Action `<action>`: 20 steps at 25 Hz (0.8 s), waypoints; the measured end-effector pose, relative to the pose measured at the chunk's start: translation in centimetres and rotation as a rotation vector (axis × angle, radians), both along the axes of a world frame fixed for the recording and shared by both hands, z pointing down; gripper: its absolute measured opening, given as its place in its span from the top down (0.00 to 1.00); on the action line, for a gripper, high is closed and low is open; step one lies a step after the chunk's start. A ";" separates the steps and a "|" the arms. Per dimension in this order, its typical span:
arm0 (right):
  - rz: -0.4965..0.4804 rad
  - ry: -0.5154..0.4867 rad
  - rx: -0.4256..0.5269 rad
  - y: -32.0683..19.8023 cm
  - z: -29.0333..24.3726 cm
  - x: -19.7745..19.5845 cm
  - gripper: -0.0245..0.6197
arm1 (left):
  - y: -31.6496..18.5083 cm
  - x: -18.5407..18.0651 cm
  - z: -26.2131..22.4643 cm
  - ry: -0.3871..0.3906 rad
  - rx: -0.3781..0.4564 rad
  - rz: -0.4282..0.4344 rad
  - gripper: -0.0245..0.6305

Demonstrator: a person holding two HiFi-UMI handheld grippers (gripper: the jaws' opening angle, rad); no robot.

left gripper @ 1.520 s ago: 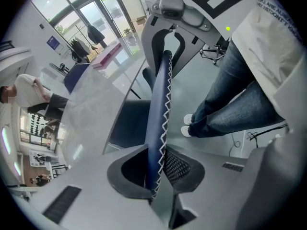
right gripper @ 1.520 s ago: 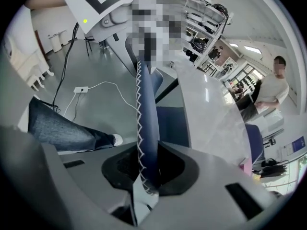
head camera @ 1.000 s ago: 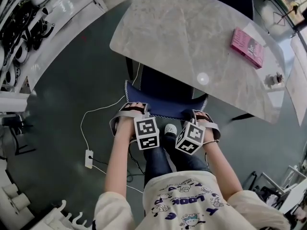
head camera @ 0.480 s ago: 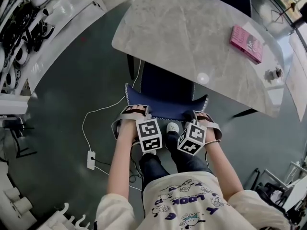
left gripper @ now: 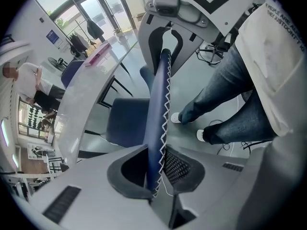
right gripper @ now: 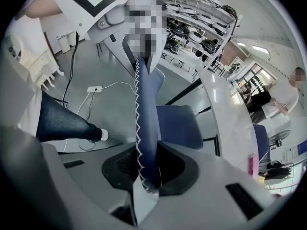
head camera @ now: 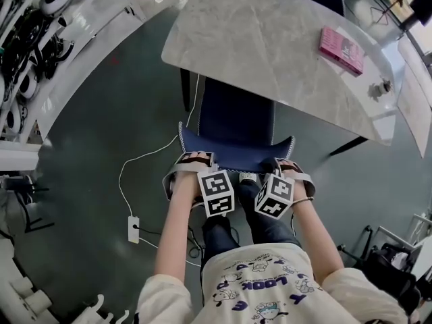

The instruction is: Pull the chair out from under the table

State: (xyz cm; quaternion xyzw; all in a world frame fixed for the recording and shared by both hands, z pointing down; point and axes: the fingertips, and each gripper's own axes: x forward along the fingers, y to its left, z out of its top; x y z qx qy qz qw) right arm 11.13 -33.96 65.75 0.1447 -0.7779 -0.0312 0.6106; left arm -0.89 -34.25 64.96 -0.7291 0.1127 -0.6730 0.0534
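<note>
Nearest the person, the left tongs (head camera: pixel 194 158) and the right tongs (head camera: pixel 284 165) each pinch the top rim of the chair (head camera: pixel 236 123), one toward each end of its backrest (head camera: pixel 236 155). In both gripper views the jaws stand narrow, with the stitched blue edge pressed between the pads.

The backrest looks padded, so its cover probably gives a little under the pads while the frame inside stays stiff. That top rim is the sensible hold, and the pair of grips set well apart should keep the chair from swivelling. It is probably of middling weight. A pull taken this high could tip it toward the person, and its legs may drag on the smooth grey floor (head camera: pixel 101 147), where a white cable (head camera: pixel 145 157) lies near the left side.

The chair faces away from the person. Its backrest is on the near side, with the rim running left to right along the bench's near edge. The seat (head camera: pixel 236 110) reaches forward, and its far part lies under the marble bench (head camera: pixel 270 39).
</note>
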 end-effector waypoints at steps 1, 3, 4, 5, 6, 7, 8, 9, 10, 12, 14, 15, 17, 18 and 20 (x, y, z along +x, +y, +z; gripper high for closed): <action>0.006 0.000 -0.001 0.7 -0.1 -0.3 0.85 | 0.7 -0.3 -0.1 0.001 -0.002 0.004 0.84; 0.019 0.002 -0.008 2.1 -0.6 -1.0 0.85 | 2.0 -1.0 -0.5 0.003 -0.008 0.011 0.84; 0.023 0.004 -0.010 2.8 -0.8 -1.2 0.85 | 2.6 -1.2 -0.7 0.005 -0.011 0.015 0.84; 0.026 0.006 -0.012 3.5 -0.9 -1.4 0.85 | 3.3 -1.4 -0.8 0.007 -0.012 0.020 0.84; 0.028 0.009 -0.012 4.2 -0.9 -1.5 0.85 | 4.0 -1.5 -0.9 0.009 -0.012 0.026 0.84; 0.029 0.012 -0.014 5.0 -0.9 -1.6 0.85 | 4.7 -1.7 -0.9 0.010 -0.012 0.034 0.84; 0.030 0.015 -0.015 5.7 -1.0 -1.8 0.85 | 5.4 -1.8 -1.0 0.011 -0.013 0.041 0.84; 0.030 0.018 -0.016 6.5 -1.1 -2.0 0.85 | 6.2 -2.0 -1.0 0.012 -0.016 0.046 0.84; 0.031 0.019 -0.018 7.2 -1.1 -2.1 0.85 | 6.8 -2.1 -1.1 0.013 -0.020 0.047 0.84; 0.040 0.020 -0.019 8.5 -1.0 -2.3 0.85 | 8.1 -2.3 -1.0 0.014 -0.027 0.039 0.84; 0.052 0.023 -0.020 9.7 -0.9 -2.4 0.85 | 9.3 -2.4 -0.9 0.015 -0.035 0.031 0.84; 0.056 0.027 -0.022 10.4 -1.0 -2.5 0.85 | 9.9 -2.5 -1.0 0.017 -0.040 0.034 0.84; 0.058 0.032 -0.028 11.7 -1.1 -2.8 0.85 | 11.4 -2.8 -1.1 0.017 -0.056 0.052 0.84; 0.058 0.034 -0.032 12.5 -1.1 -3.0 0.85 | 12.1 -3.0 -1.1 0.016 -0.064 0.061 0.84; 0.060 0.037 -0.036 13.8 -1.1 -3.2 0.85 | 13.4 -3.1 -1.1 0.017 -0.069 0.070 0.84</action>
